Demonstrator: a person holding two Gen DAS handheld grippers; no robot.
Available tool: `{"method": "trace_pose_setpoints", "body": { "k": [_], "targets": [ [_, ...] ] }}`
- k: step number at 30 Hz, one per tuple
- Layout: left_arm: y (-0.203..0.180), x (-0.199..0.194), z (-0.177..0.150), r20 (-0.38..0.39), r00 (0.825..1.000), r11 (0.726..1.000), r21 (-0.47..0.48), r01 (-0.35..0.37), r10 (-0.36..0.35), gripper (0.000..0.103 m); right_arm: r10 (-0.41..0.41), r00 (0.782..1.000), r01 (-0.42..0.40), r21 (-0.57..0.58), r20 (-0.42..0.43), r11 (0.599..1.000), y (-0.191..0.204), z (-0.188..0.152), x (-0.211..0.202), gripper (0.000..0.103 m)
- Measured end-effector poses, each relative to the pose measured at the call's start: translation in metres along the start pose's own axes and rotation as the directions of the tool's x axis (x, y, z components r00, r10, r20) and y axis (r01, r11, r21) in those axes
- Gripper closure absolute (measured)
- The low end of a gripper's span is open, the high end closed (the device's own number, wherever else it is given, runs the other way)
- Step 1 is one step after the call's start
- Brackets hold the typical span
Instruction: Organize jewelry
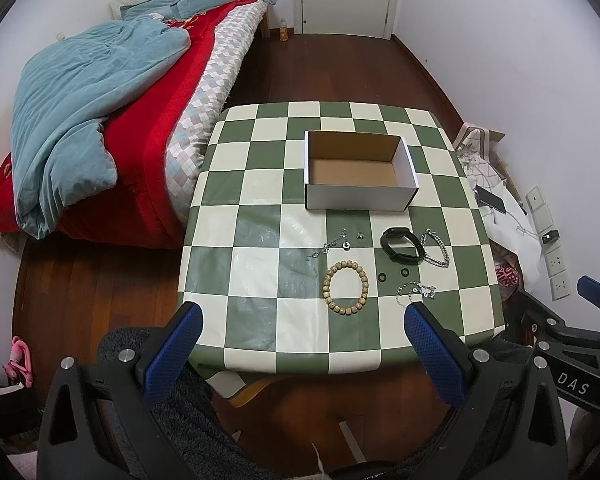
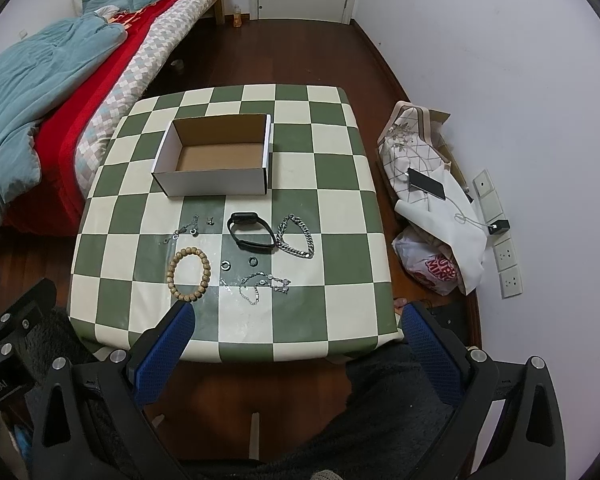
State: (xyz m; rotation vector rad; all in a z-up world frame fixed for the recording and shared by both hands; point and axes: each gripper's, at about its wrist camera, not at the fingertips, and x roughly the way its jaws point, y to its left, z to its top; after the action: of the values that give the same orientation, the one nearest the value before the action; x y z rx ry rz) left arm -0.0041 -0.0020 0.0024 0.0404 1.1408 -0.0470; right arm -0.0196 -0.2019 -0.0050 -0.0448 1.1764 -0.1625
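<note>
Jewelry loose on the table [image 2: 332, 216], nothing sorted yet: wooden bead bracelet [image 2: 189, 274] at 6 o'clock of the empty cardboard box [image 2: 216, 184], black band [image 2: 251, 233] and heavy silver chain [image 2: 296, 237] off toward 4 o'clock, thin chains and small rings between. Box sits at the far side, likely the drop spot. Left tool [image 1: 300, 324] and right tool [image 2: 296, 320] both hover at the near edge, fingers spread wide, holding nothing, probably lining up a first pick.
</note>
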Motion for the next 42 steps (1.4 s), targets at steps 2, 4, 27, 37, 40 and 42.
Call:
{"method": "trace_pose_setpoints", "body": {
  "k": [2, 4, 27, 37, 40, 42],
  "targets": [
    [-0.003, -0.002, -0.001, 0.002, 1.000, 1.000, 0.002, -0.004, 0.004, 0.000, 0.001, 1.000, -0.001, 0.000, 0.001, 1.000, 0.000, 0.000, -0.001, 0.000],
    [-0.003, -0.001, -0.001, 0.004, 1.000, 1.000, -0.002, -0.001, 0.001, 0.000, 0.000, 1.000, 0.000, -0.002, 0.002, 1.000, 0.000, 0.000, -0.001, 0.000],
    [-0.003, -0.004, 0.001, 0.007, 1.000, 1.000, 0.000, 0.001, -0.001, 0.000, 0.001, 1.000, -0.001, -0.003, 0.004, 1.000, 0.001, 0.001, -0.005, 0.000],
    [-0.003, -0.013, 0.007, 0.013, 1.000, 1.000, -0.002, 0.006, -0.006, 0.000, -0.002, 1.000, 0.002, -0.005, 0.015, 1.000, 0.002, 0.009, -0.019, 0.000],
    [-0.003, -0.013, 0.007, 0.015, 1.000, 1.000, -0.002, 0.005, -0.005, 0.000, -0.001, 1.000, 0.001, -0.005, 0.019, 1.000, 0.000, 0.009, -0.019, 0.000],
    [-0.003, -0.013, 0.007, 0.015, 1.000, 1.000, -0.003, 0.006, -0.006, 0.000, -0.001, 1.000, 0.001, -0.005, 0.021, 1.000, 0.000, 0.008, -0.019, 0.000]
  ]
}}
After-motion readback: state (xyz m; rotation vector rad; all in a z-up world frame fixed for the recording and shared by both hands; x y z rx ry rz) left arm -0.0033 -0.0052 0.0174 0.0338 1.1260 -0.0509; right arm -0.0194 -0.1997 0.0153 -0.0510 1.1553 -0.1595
